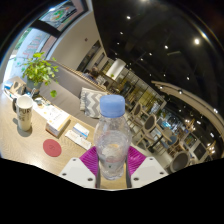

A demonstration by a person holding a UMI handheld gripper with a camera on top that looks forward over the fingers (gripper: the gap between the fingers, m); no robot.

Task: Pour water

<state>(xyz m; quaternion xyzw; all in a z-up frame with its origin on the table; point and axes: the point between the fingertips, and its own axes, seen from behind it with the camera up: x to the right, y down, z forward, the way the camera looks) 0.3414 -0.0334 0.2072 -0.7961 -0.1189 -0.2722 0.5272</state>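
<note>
A clear plastic water bottle (pixel 111 140) with a light blue cap (pixel 112 105) stands upright between my fingers, lifted above the wooden table (pixel 30 148). My gripper (pixel 111 162) is shut on the bottle's lower body, with a magenta pad (pixel 90 160) pressed against each side. A glass cup (pixel 24 110) with a dark band stands far off to the left on the table, well apart from the bottle. The whole view is tilted.
A red round coaster (pixel 51 148) lies on the table left of the fingers. A white box (pixel 55 122) and a potted green plant (pixel 40 70) stand beyond it. A patterned cushion (pixel 92 100) and seating fill the room behind.
</note>
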